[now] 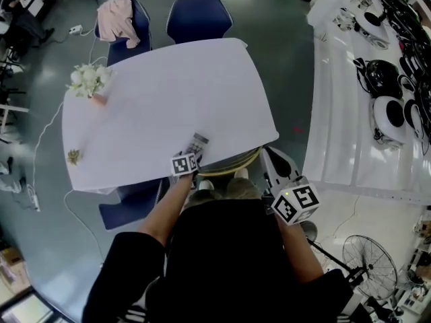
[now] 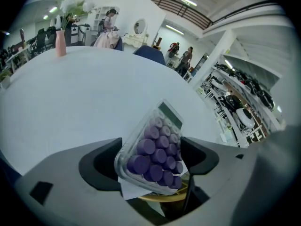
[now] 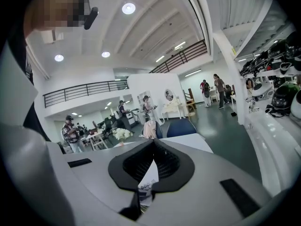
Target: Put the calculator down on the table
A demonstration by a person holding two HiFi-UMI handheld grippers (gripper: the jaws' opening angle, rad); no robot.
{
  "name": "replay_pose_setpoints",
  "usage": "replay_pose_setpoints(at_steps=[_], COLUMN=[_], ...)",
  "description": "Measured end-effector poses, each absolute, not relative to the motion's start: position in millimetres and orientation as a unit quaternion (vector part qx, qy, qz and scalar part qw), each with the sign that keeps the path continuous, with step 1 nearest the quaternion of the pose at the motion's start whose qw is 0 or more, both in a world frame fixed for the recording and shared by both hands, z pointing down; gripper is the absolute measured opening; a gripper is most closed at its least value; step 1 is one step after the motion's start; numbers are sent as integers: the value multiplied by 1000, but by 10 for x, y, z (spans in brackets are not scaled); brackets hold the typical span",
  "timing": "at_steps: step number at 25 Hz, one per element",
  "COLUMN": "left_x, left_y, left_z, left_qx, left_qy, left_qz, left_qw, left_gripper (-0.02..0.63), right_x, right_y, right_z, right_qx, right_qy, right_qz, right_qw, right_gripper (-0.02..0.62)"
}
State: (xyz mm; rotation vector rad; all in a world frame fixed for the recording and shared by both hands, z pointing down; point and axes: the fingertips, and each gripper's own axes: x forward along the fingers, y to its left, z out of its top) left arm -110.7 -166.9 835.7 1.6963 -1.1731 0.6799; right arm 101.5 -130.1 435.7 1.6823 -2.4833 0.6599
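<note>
The calculator (image 1: 199, 142), clear-cased with purple keys, lies at the near edge of the white table (image 1: 168, 99), tilted, with a slip of white paper under it. In the left gripper view the calculator (image 2: 155, 149) lies between the wide-spread jaws of my left gripper (image 2: 151, 158), which stands open and steeply tipped down; its marker cube (image 1: 185, 163) sits just before the calculator. My right gripper (image 1: 271, 160) hangs off the table's right corner, nearly level. Its pads meet at the tips in the right gripper view (image 3: 153, 144), with nothing between them.
A pink vase of white flowers (image 1: 89, 81) and a small dried sprig (image 1: 73, 157) sit on the table's left side. Two blue chairs (image 1: 199, 15) stand behind it, one draped with a pink garment (image 1: 116, 15). A yellow-rimmed stool (image 1: 232, 163) is under the near edge. A white bench with helmets (image 1: 387, 110) runs along the right.
</note>
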Motion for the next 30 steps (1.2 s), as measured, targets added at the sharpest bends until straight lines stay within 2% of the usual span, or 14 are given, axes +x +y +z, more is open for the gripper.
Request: replay_pose_setpoints(at_steps=[10,14,19,20,21,22,26,30], left_x=[-1453,-1421,-1235,-1214,-1216,-1235,-1326,-1416], left_y=[-1817,-1856,-1619,-1559,-1511,-1479,-1428,-1485], left_z=[7822,6901,5286,4993,4751,4573,4284,4265], left_qx=[725,779,868,881,889,891,890,887], left_qy=[-501,-483,-420,-404,-395,-394,-418,-433], left_qz=[210,131,3,-30,-59,-80,-82,-66], left_qw=[424,378,264,243,225,210,163,146], left_gripper=[359,357,345,242,42,11,10,9], right_x=[1024,1011,839,803,767,732,608,526], right_y=[-1370,-1424,-1454,-1470,-1492,-1516,-1562,-1579], right_z=[4210,4141,4100,4085,4076,4073,4084,4124], right_qx=[570,573,558,555,553,550,541,529], right_qy=[-798,-800,-816,-819,-821,-824,-831,-839], right_qz=[194,178,146,139,133,129,111,107], right_qw=[27,28,39,42,44,46,64,76], right_gripper=[-2,-2,-3,-3,-3,-2,-3,-3])
